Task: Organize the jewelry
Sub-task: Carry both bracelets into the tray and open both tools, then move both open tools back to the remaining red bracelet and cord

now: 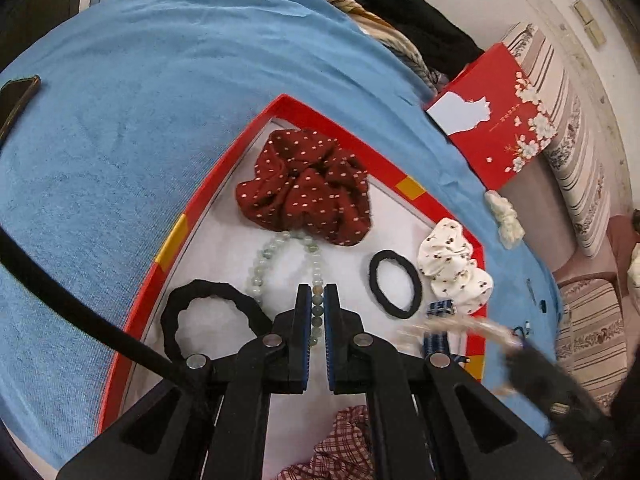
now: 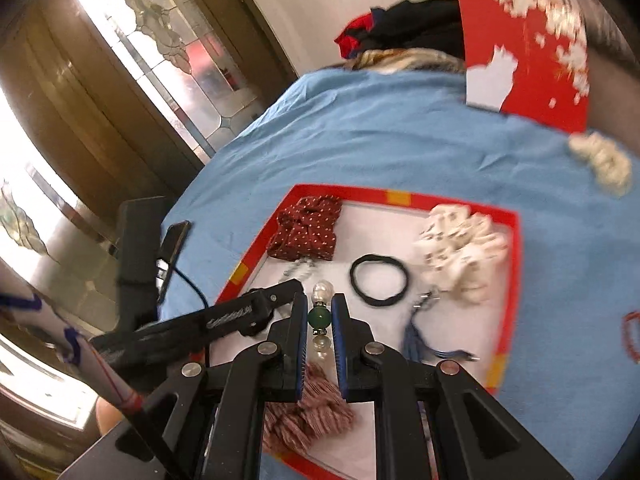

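A red-rimmed tray (image 1: 208,196) with a white floor lies on a blue cloth. In it are a dark red dotted scrunchie (image 1: 304,184), a pale green bead bracelet (image 1: 272,256), two black hair ties (image 1: 394,284) (image 1: 208,312), a white printed scrunchie (image 1: 452,264), a blue striped clip (image 1: 438,328) and a plaid scrunchie (image 1: 344,448). My left gripper (image 1: 318,304) is shut on the bead bracelet. My right gripper (image 2: 320,316) is shut on a pearl and green bead piece (image 2: 321,316) above the tray (image 2: 516,248). The left gripper (image 2: 256,312) shows beside it.
A red box lid with white flowers (image 1: 504,120) stands at the cloth's far right. A cream scrunchie (image 1: 504,216) lies on the cloth beside the tray. A phone (image 1: 18,98) lies far left. Clothes (image 1: 400,12) are piled at the back. A striped sofa (image 1: 580,184) is right.
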### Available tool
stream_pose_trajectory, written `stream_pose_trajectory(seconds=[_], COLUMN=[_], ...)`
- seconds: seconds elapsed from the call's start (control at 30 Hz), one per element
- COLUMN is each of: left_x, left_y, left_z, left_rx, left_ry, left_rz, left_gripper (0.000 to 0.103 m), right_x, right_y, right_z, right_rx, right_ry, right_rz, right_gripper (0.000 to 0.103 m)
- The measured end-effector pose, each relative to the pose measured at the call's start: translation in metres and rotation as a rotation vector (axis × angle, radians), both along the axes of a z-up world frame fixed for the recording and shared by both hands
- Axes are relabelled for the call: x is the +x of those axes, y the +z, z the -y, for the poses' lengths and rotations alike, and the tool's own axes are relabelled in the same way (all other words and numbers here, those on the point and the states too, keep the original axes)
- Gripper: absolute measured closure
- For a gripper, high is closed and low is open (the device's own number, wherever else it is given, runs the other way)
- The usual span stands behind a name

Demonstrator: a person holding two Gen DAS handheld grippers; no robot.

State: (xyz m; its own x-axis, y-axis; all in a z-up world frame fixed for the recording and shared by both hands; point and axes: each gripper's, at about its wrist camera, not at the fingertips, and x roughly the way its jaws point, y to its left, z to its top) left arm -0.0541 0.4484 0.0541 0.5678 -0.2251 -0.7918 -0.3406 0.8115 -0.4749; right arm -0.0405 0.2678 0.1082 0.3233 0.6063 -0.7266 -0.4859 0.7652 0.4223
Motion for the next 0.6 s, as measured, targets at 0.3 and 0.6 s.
stream_pose_trajectory(seconds=[0.3, 0.6], left_x=[0.0, -0.005], left_y=[0.015, 0.033], left_z=[0.016, 0.036], left_rx=[-0.076, 0.044], left_ry=[-0.085, -0.07], left_rz=[0.096, 0.142], left_gripper=[0.091, 0.088], right_x=[0.003, -0.006], right_y=[-0.036, -0.014], right_z=[0.009, 0.053], right_rx=[-0.094, -0.109], right_ry=[-0.023, -0.062], right_rz=[-0.028, 0.034], right_gripper=[0.085, 0.077])
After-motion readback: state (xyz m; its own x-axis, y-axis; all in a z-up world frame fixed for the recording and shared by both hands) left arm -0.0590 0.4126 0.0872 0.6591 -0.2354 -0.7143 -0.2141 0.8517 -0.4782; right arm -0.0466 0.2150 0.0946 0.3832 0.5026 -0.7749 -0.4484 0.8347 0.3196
